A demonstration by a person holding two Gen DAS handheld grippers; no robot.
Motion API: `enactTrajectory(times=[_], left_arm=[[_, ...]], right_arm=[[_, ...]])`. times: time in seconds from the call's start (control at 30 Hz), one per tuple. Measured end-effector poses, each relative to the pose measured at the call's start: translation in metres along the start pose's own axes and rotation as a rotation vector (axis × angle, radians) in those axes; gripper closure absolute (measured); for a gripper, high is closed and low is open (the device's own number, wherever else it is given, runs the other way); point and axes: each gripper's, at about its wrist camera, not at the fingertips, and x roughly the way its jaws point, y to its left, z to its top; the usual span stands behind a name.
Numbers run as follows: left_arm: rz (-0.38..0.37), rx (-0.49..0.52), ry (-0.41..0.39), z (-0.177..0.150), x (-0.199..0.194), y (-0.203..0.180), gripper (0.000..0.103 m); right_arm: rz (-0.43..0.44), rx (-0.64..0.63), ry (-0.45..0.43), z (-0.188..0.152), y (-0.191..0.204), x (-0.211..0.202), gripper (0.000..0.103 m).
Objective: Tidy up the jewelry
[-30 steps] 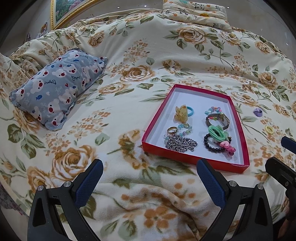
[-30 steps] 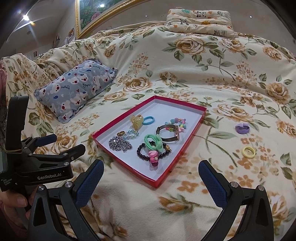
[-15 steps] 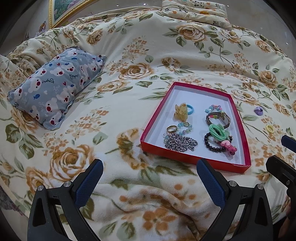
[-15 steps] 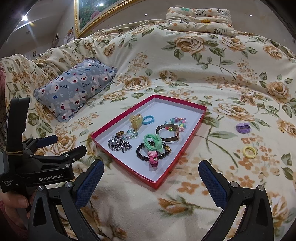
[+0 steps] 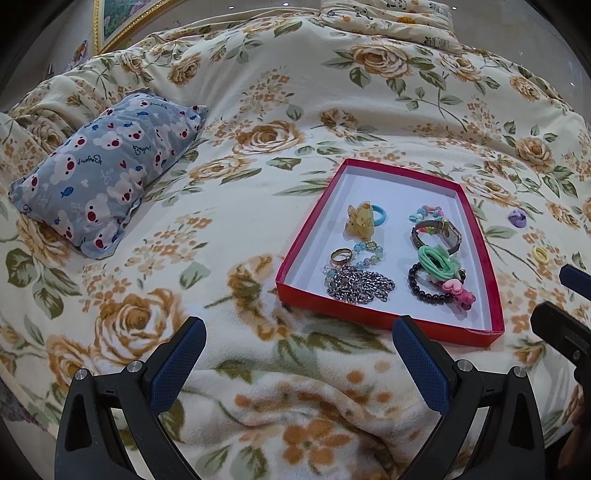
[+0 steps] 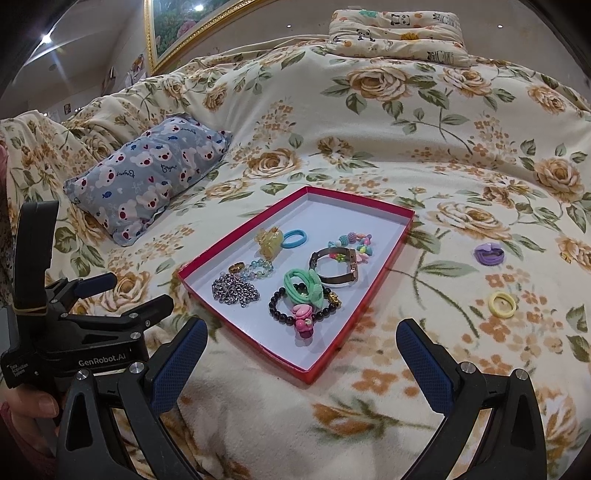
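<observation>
A red tray (image 5: 484,258) (image 6: 373,299) with a white floor lies on the floral blanket. It holds a silver chain (image 5: 358,284), a gold ring (image 5: 340,255), a yellow clip (image 5: 360,221), a green hair tie (image 6: 304,288), a black bead bracelet (image 6: 280,314) and a watch (image 6: 334,267). A purple hair tie (image 6: 489,254) and a yellow hair tie (image 6: 501,304) lie on the blanket right of the tray. My left gripper (image 5: 299,354) is open and empty before the tray's near left corner. My right gripper (image 6: 301,358) is open and empty before the tray's near corner.
A grey bear-print pillow (image 5: 107,173) lies at the left. A folded panda-print blanket (image 6: 399,33) sits at the far edge of the bed. A gold-framed picture (image 6: 177,26) hangs behind. The left gripper's body (image 6: 74,325) shows at the lower left of the right wrist view.
Both views have crept slightly nearer the tray. The jewelry has not moved and both grippers stay open.
</observation>
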Motion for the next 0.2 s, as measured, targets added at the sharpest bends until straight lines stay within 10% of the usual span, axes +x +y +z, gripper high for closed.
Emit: enactTrajectory(times=[0.2], left_arm=[[-0.006,0.002,0.006,0.0023,0.0022,-0.0025,0.001]], right_arm=[[0.004,0.01,0.005,0.0018,-0.0053,0.0025,0.0]])
